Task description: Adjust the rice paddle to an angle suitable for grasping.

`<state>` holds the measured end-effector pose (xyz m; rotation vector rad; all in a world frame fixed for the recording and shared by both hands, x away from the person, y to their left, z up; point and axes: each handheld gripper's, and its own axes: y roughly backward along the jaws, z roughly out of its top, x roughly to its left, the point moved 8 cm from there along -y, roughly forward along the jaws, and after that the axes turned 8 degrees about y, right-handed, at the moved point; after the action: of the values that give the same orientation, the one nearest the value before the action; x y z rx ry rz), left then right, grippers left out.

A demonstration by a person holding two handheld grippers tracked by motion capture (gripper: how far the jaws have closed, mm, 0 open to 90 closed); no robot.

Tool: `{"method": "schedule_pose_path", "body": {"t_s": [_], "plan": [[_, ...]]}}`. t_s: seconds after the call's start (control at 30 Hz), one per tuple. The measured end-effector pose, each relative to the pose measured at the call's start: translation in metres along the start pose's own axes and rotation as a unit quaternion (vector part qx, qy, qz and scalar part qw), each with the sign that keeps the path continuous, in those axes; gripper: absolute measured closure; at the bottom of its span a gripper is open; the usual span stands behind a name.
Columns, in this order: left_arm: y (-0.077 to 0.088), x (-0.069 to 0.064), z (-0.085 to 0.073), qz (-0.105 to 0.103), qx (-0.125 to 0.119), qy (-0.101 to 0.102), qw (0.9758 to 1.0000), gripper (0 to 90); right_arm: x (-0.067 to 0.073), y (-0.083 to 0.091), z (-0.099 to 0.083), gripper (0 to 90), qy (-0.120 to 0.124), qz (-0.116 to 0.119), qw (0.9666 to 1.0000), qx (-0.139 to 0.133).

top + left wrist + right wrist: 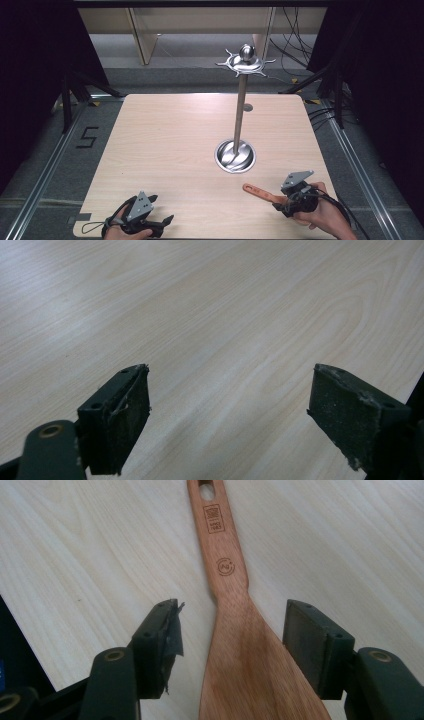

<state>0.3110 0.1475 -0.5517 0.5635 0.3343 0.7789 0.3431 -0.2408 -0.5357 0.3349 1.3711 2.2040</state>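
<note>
Setting: lab recording bay. Evidence: black curtains (30, 75) both sides, aluminium floor rails (45, 175), loose cables (295, 45), taped floor numeral (87, 137).

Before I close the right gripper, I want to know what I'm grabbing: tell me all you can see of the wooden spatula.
The wooden spatula lies flat on the table's near right part. It looks like reddish-brown wood: a broad blade narrowing to a slim handle with a hanging hole and burnt-in marks near its end. The blade sits between the open jaws of the right gripper, apparently untouched by either; the handle points away from it.
</note>
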Motion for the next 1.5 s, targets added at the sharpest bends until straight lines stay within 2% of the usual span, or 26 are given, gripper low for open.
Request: {"method": "schedule_pose_path", "body": {"t_s": [0.03, 0.07, 0.2, 0.23, 0.3, 0.33, 0.37, 0.5, 0.53, 0.57, 0.6, 0.63, 0.67, 0.87, 0.93, 1.0, 1.1, 1.13, 1.17, 1.23, 1.27, 1.3, 1.33, 1.37, 1.4, 1.5], "plan": [[0.0, 0.0, 0.0, -0.001, -0.002, 0.003, 1.0, 15.9, -0.001, -0.001, 0.003, 41.6, 0.011, 0.0, 0.9999, 0.0], [0.0, 0.0, 0.0, -0.001, -0.002, 0.004, 1.0, 15.9, -0.001, -0.002, 0.005, 42.2, 0.008, -0.001, 0.9999, 0.006], [0.0, 0.0, 0.0, -0.001, -0.002, 0.002, 1.0, 15.9, 0.0, -0.007, 0.017, 43.8, 0.029, 0.004, 0.9993, 0.024], [0.0, 0.0, 0.0, -0.001, -0.002, 0.004, 1.0, 15.9, -0.001, -0.009, 0.02, 44.2, 0.043, 0.005, 0.9988, 0.025], [0.0, -0.001, 0.0, -0.002, 0.001, 0.005, 1.0, 15.9, 0.001, -0.011, 0.025, 46.1, 0.044, 0.008, 0.9984, 0.035], [0.001, -0.003, -0.002, -0.001, 0.003, 0.021, 0.9998, 15.9, 0.001, -0.013, 0.028, 46.4, 0.053, 0.009, 0.9979, 0.036], [0.0, -0.003, -0.001, -0.002, 0.001, 0.023, 0.9997, 15.9, 0.002, -0.015, 0.03, 47.3, 0.056, 0.012, 0.9975, 0.041], [0.0, -0.003, -0.001, -0.002, 0.001, 0.023, 0.9997, 15.9, 0.002, -0.023, 0.037, 50.6, 0.074, 0.016, 0.9951, 0.065], [0.001, -0.001, -0.002, 0.002, 0.01, 0.012, 0.9999, 15.9, 0.001, -0.025, 0.038, 51.4, 0.076, 0.01, 0.9945, 0.072], [0.0, -0.003, -0.002, -0.002, 0.003, 0.02, 0.9998, 15.9, 0.0, -0.026, 0.039, 52.1, 0.082, 0.01, 0.9935, 0.078], [0.001, -0.002, -0.001, -0.002, 0.003, 0.02, 0.9998, 15.9, 0.001, -0.027, 0.041, 53.2, 0.082, 0.014, 0.9933, 0.08], [0.001, 0.0, 0.0, -0.001, 0.003, -0.001, 1.0, 15.9, 0.001, -0.029, 0.042, 53.8, 0.082, 0.017, 0.9929, 0.084], [0.0, -0.003, -0.001, -0.003, 0.0, 0.023, 0.9997, 15.9, 0.001, -0.03, 0.043, 54.5, 0.082, 0.018, 0.9925, 0.089], [0.0, -0.003, -0.001, -0.003, -0.001, 0.023, 0.9997, 15.9, -0.001, -0.037, 0.044, 56.7, 0.091, 0.016, 0.9889, 0.116], [0.0, -0.003, -0.001, -0.002, 0.001, 0.023, 0.9997, 15.9, -0.003, -0.038, 0.044, 57.5, 0.095, 0.016, 0.9885, 0.116], [0.0, -0.003, -0.001, -0.003, 0.0, 0.022, 0.9997, 15.9, -0.003, -0.038, 0.043, 58.3, 0.079, 0.009, 0.9888, 0.126], [0.0, -0.004, 0.0, -0.005, -0.004, 0.025, 0.9997, 15.9, -0.004, -0.039, 0.045, 59.2, 0.092, 0.02, 0.9882, 0.122], [0.001, -0.001, 0.0, -0.001, -0.001, 0.003, 1.0, 15.9, -0.004, -0.039, 0.045, 59.6, 0.085, 0.017, 0.9876, 0.131], [0.001, 0.0, 0.0, -0.002, 0.001, -0.002, 1.0, 15.9, -0.004, -0.039, 0.045, 59.7, 0.088, 0.018, 0.9877, 0.128], [0.001, -0.001, 0.0, -0.004, -0.002, 0.009, 0.9999, 15.9, -0.004, -0.04, 0.046, 60.4, 0.092, 0.022, 0.9872, 0.128], [0.001, -0.002, 0.001, -0.004, -0.003, 0.008, 1.0, 15.9, -0.003, -0.041, 0.045, 60.6, 0.079, 0.018, 0.9876, 0.134], [0.002, 0.001, 0.0, 0.0, 0.006, -0.009, 0.9999, 15.9, -0.004, -0.041, 0.045, 60.8, 0.089, 0.023, 0.9867, 0.134], [0.002, 0.002, 0.0, 0.001, 0.007, -0.011, 0.9999, 15.9, -0.005, -0.041, 0.045, 61.0, 0.099, 0.026, 0.9852, 0.137], [0.002, 0.002, 0.0, 0.001, 0.007, -0.011, 0.9999, 15.9, -0.005, -0.041, 0.045, 61.4, 0.091, 0.02, 0.9857, 0.14], [0.001, -0.001, 0.001, -0.004, -0.003, 0.007, 1.0, 15.9, -0.005, -0.042, 0.046, 61.8, 0.097, 0.023, 0.985, 0.141], [0.002, 0.001, 0.0, 0.0, 0.004, -0.009, 1.0, 15.9, -0.005, -0.044, 0.049, 63.7, 0.102, 0.022, 0.9849, 0.138]]}}
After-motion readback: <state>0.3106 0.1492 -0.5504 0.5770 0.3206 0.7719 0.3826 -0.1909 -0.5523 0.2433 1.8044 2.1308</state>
